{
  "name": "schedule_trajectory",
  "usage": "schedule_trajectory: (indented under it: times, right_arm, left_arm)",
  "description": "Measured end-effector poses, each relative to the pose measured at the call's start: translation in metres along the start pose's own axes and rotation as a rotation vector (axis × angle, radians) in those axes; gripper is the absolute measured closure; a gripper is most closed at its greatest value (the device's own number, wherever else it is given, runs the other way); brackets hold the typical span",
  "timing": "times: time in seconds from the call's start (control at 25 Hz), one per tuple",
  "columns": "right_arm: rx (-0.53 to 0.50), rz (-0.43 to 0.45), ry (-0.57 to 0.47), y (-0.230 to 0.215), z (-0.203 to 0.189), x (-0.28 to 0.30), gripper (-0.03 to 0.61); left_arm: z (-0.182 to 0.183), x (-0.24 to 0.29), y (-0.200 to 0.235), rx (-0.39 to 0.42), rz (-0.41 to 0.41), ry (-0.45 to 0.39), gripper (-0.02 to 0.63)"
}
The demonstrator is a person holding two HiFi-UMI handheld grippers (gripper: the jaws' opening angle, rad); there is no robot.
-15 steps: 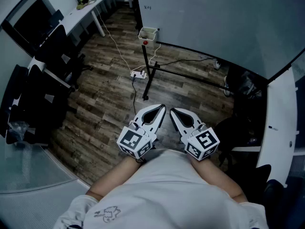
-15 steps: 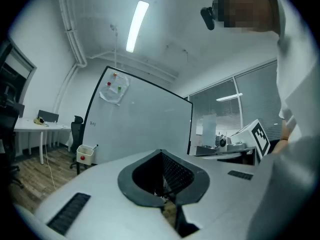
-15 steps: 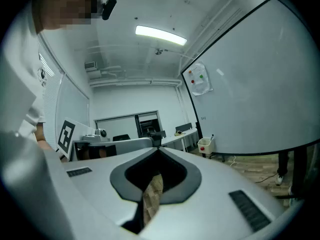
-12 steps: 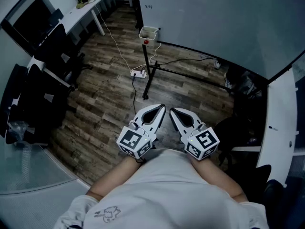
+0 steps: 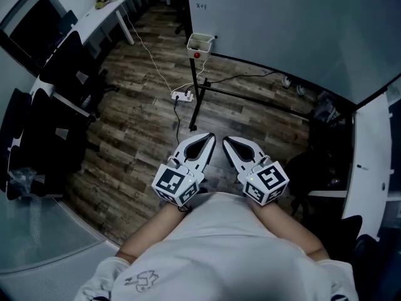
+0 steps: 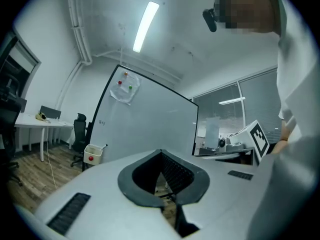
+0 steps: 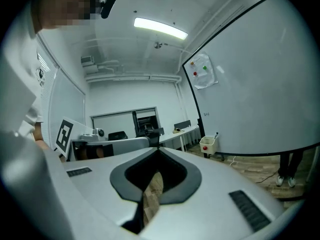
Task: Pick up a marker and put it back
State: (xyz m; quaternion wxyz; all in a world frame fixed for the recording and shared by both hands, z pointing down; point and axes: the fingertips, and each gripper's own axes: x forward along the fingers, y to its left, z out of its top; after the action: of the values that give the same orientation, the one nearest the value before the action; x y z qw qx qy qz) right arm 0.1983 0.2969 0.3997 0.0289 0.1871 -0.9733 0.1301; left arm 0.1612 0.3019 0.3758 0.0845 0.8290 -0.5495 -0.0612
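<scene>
Well short of whiteboard (image 5: 282,30): left tongs (image 5: 208,138), right tongs (image 5: 228,141).

Left gripper (image 5: 210,138) and right gripper (image 5: 227,140) white, fingers (image 6: 175,173) lined dark grey, each with a black-and-white square-patterned cube (image 5: 177,185). Floor (image 5: 138,130) brown streaky wood planks; whiteboard (image 5: 301,24) pale grey-white, black frame; bin (image 5: 199,42) white with red dot (image 5: 197,54). Shirt (image 5: 225,249) white, chairs (image 5: 56,124) black.

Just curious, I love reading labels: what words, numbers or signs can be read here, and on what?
Writing on the whiteboard: too small to read.
Left gripper and right gripper: only black-and-white square patterns, no words.
Print on the shirt: too blurred to read.
</scene>
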Motion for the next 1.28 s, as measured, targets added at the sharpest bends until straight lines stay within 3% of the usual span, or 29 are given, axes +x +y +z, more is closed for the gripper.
schedule_trajectory:
  times: [0.32,0.56,0.72,1.28]
  right_arm:
    - [0.027,-0.047,0.002,0.003,0.019,0.089,0.566]
    - [0.039,-0.075,-0.012,0.009,0.025,0.138,0.566]
    - [0.05,-0.073,0.002,0.017,0.021,0.164,0.566]
    - [0.068,-0.012,0.003,0.013,0.024,0.217,0.566]
  left_arm:
    - [0.044,-0.004,0.094,0.021,-0.015,-0.011,0.609]
    - [0.049,-0.006,0.132,0.02,-0.076,0.019,0.609]
    - [0.048,-0.015,0.161,-0.002,-0.07,0.022,0.609]
    - [0.047,-0.023,0.21,-0.011,0.001,0.028,0.609]
